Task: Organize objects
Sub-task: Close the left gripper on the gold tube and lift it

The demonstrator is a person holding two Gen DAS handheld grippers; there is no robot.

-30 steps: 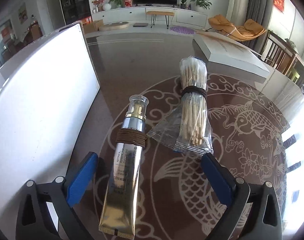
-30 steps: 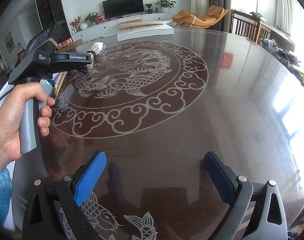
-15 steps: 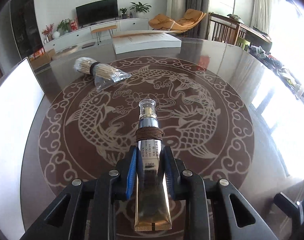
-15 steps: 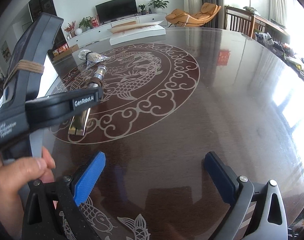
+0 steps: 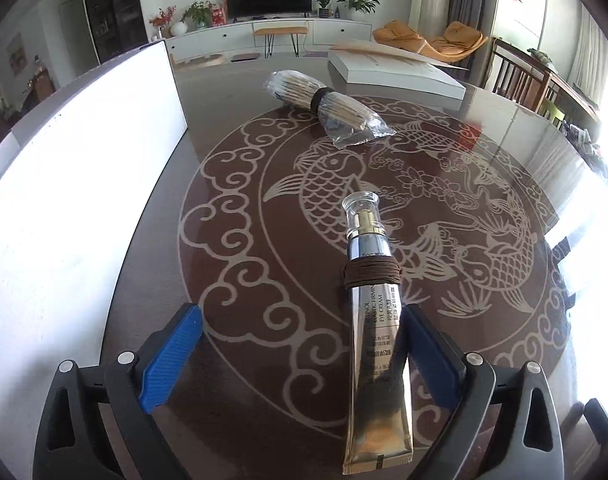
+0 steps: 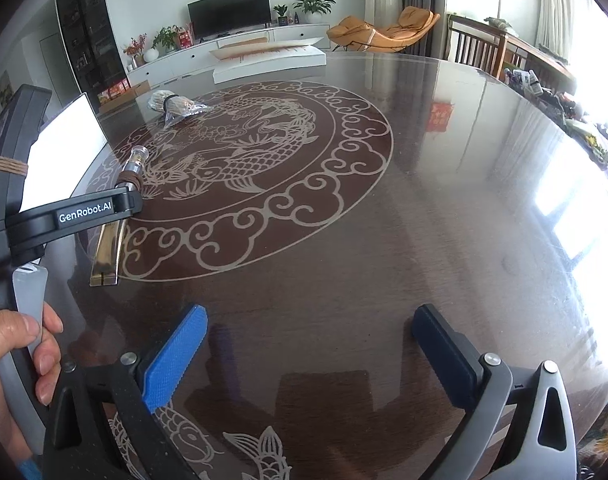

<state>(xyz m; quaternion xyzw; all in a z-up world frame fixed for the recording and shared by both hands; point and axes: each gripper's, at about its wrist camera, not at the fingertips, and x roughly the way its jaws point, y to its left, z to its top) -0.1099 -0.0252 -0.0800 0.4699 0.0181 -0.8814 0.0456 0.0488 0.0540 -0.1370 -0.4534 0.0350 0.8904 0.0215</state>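
Note:
A gold eye cream tube (image 5: 374,336) with a clear cap and a brown band lies flat on the dark table, cap pointing away. My left gripper (image 5: 299,344) is open around its lower half, the tube close to the right finger. The tube also shows in the right wrist view (image 6: 117,216), partly behind the left gripper body (image 6: 63,216). A bag of cotton swabs (image 5: 336,110) with a dark band lies further back; it also shows in the right wrist view (image 6: 175,106). My right gripper (image 6: 310,354) is open and empty over bare table.
A white board (image 5: 71,184) stands along the table's left edge. A flat white box (image 5: 396,72) lies at the far side of the table. The dark round table (image 6: 424,208) has a pale fish pattern. Chairs stand beyond the far right edge.
My left gripper held the tube half a second ago. Its jaws have now opened and the tube lies released on the table. The right gripper has barely moved.

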